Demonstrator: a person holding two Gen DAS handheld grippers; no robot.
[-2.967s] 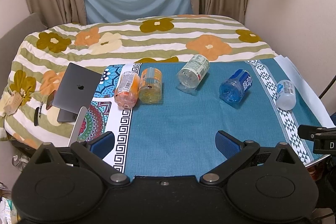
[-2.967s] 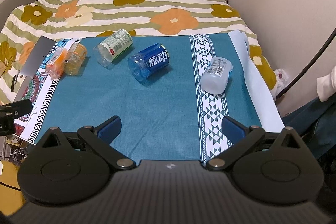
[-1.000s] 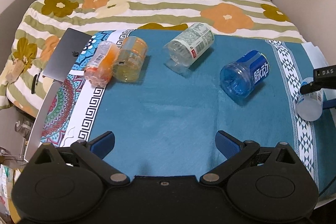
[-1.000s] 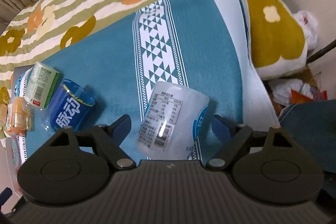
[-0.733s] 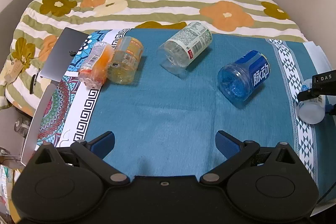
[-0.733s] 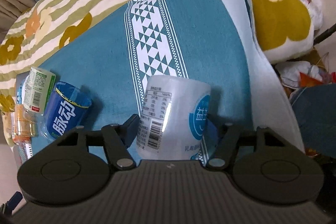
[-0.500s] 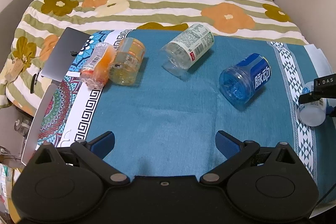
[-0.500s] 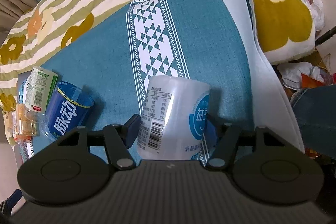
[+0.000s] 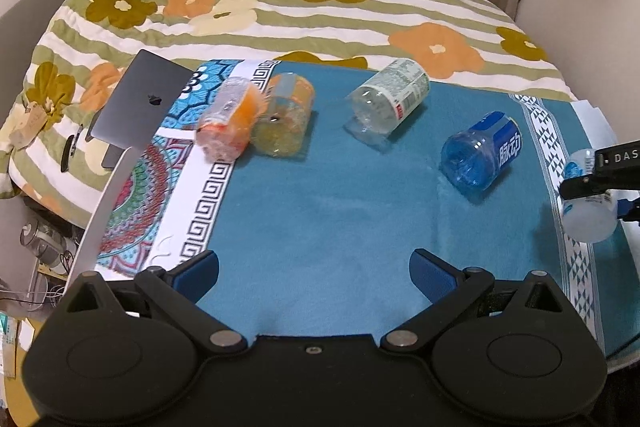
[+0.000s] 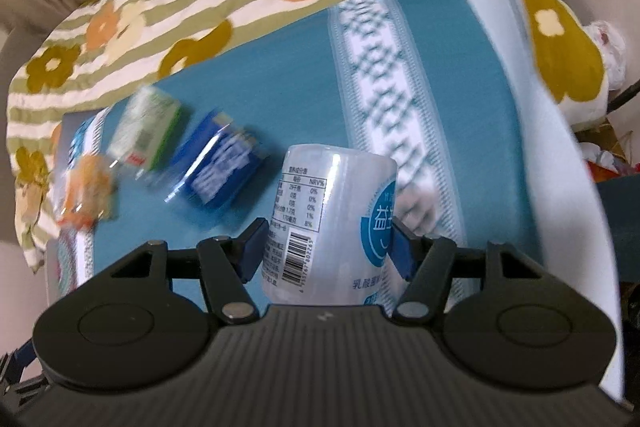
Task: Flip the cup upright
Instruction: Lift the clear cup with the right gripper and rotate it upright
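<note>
A white translucent cup with a blue label (image 10: 332,223) sits between the blue pads of my right gripper (image 10: 326,251), which is shut on it; in the left wrist view the same cup (image 9: 588,211) is at the far right, held by the right gripper (image 9: 592,183). A blue cup (image 9: 482,153), a clear green-labelled cup (image 9: 390,101), a yellow cup (image 9: 286,121) and an orange cup (image 9: 228,123) lie on their sides on the teal cloth (image 9: 340,195). My left gripper (image 9: 314,273) is open and empty above the cloth's near edge.
A closed grey laptop (image 9: 138,105) lies at the left on a flowered striped quilt (image 9: 320,19). A wall stands close on the right. The right wrist view is blurred; a pillow and clutter (image 10: 568,67) lie past the cloth's right edge.
My right gripper has closed on the white cup and is swinging with it, blurring the background. My left gripper has held almost still, staying open.
</note>
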